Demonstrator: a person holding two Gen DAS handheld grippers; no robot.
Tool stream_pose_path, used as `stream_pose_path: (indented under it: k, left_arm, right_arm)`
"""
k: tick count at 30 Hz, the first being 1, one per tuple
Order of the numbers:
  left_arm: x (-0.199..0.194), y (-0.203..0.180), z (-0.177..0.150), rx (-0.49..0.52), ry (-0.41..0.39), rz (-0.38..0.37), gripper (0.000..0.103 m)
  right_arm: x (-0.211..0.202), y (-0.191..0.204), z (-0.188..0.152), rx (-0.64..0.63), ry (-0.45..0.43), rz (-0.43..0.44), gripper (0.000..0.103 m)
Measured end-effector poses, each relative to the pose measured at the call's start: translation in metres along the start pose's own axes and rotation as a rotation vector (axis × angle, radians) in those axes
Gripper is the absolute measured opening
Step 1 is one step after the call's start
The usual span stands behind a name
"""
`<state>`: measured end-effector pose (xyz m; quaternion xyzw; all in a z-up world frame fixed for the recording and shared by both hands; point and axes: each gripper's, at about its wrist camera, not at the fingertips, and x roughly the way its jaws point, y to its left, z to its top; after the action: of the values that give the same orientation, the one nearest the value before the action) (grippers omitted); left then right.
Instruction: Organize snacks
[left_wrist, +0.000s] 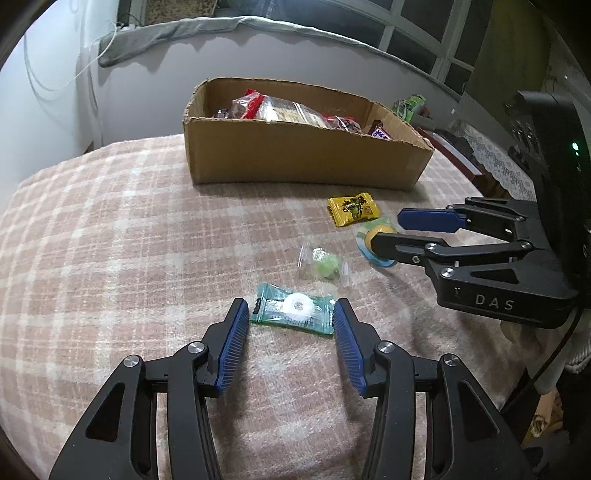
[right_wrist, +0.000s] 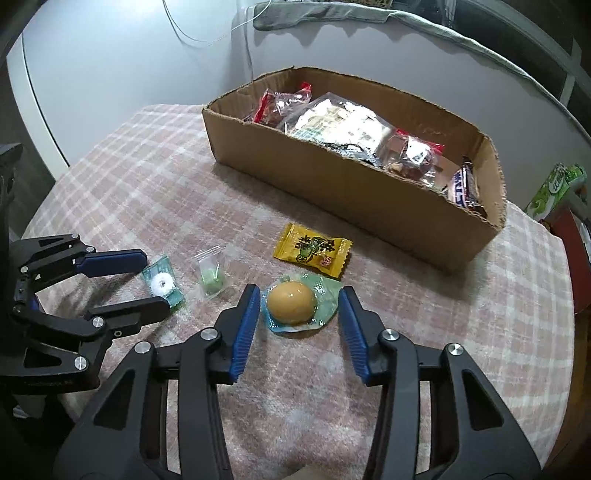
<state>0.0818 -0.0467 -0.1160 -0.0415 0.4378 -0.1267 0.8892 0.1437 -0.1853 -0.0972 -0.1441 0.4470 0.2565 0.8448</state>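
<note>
My left gripper (left_wrist: 290, 308) is open, its fingers either side of a teal-wrapped white ring candy (left_wrist: 293, 308) on the plaid cloth. My right gripper (right_wrist: 299, 295) is open around a yellow ball candy in a clear green wrapper (right_wrist: 291, 302). That candy (left_wrist: 376, 230) and the right gripper (left_wrist: 386, 227) also show in the left wrist view. The left gripper (right_wrist: 153, 273) and the ring candy (right_wrist: 162, 282) show in the right wrist view. Between them lies a small clear bag with a green sweet (left_wrist: 325, 264) (right_wrist: 210, 277). A yellow packet (left_wrist: 352, 208) (right_wrist: 312, 249) lies nearer the box.
A cardboard box (left_wrist: 295, 155) (right_wrist: 354, 192) with several snack packs stands at the back of the plaid-covered table (left_wrist: 110, 240). A green pack (right_wrist: 554, 188) stands off the table at the right. A white wall and window run behind.
</note>
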Motion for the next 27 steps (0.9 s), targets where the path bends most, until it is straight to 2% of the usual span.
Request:
stream_pose_path:
  k: [8,11,14,22,24,27]
  left_arm:
    - [0.003,-0.009,-0.002,0.058,-0.012,0.040,0.046]
    - [0.005,-0.013,-0.001,0.083,-0.012,0.057,0.046]
    - [0.004,-0.017,-0.003,0.108,-0.018,0.068,0.036]
    - [-0.001,-0.011,-0.003,0.077,-0.029,0.037,0.030]
    - [-0.001,-0.011,-0.004,0.074,-0.030,0.039,0.022]
    - [-0.001,-0.016,-0.006,0.110,-0.023,0.031,0.022]
  right_arm:
    - [0.014,0.004,-0.001,-0.016,0.021,-0.002,0.039]
    - [0.015,0.004,-0.002,-0.015,0.022,0.009,0.032]
    - [0.015,0.006,-0.002,-0.022,0.023,0.007,0.030]
    - [0.012,0.003,-0.002,0.003,0.021,0.017,0.029]
    - [0.010,0.001,-0.003,0.010,0.019,0.017,0.029]
    - [0.008,-0.002,-0.006,0.012,0.021,0.020,0.029]
